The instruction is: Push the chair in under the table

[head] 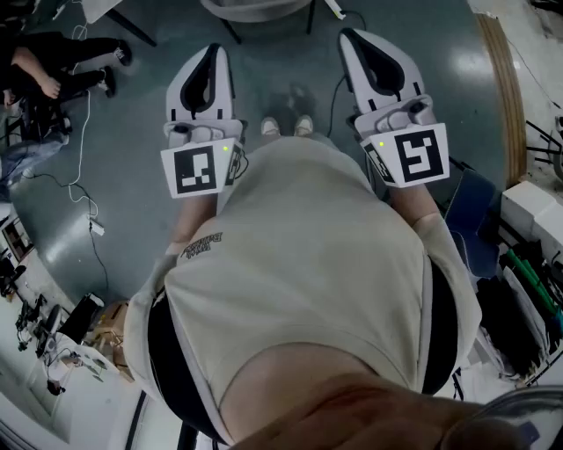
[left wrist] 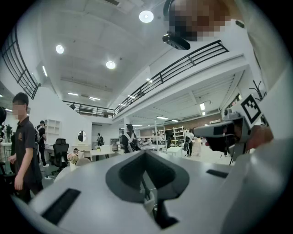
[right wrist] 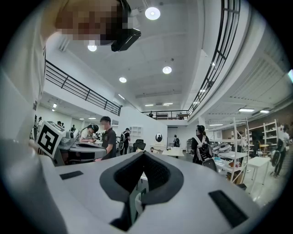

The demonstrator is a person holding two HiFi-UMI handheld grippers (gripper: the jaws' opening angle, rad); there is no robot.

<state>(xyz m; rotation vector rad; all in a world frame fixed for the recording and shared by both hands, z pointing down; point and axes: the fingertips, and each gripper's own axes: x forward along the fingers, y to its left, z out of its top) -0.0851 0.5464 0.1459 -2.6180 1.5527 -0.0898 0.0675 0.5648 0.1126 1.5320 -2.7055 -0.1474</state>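
Note:
In the head view I hold both grippers level in front of my body, side by side above my white shoes (head: 285,127) and the grey floor. My left gripper (head: 211,51) and my right gripper (head: 354,39) are both shut with nothing between the jaws. Ahead of them, at the top edge, is a pale rounded edge on dark legs (head: 255,10); whether it is the chair or the table I cannot tell. In the left gripper view the left gripper (left wrist: 145,153) points into an open hall. The right gripper (right wrist: 143,154) does the same in its own view.
A seated person (head: 62,66) and floor cables (head: 84,189) are on the left. On the right are a blue seat (head: 473,220), boxes and tools (head: 528,290). A curved wooden strip (head: 508,97) edges the grey floor. People (left wrist: 24,146) and white tables (right wrist: 176,154) fill the hall.

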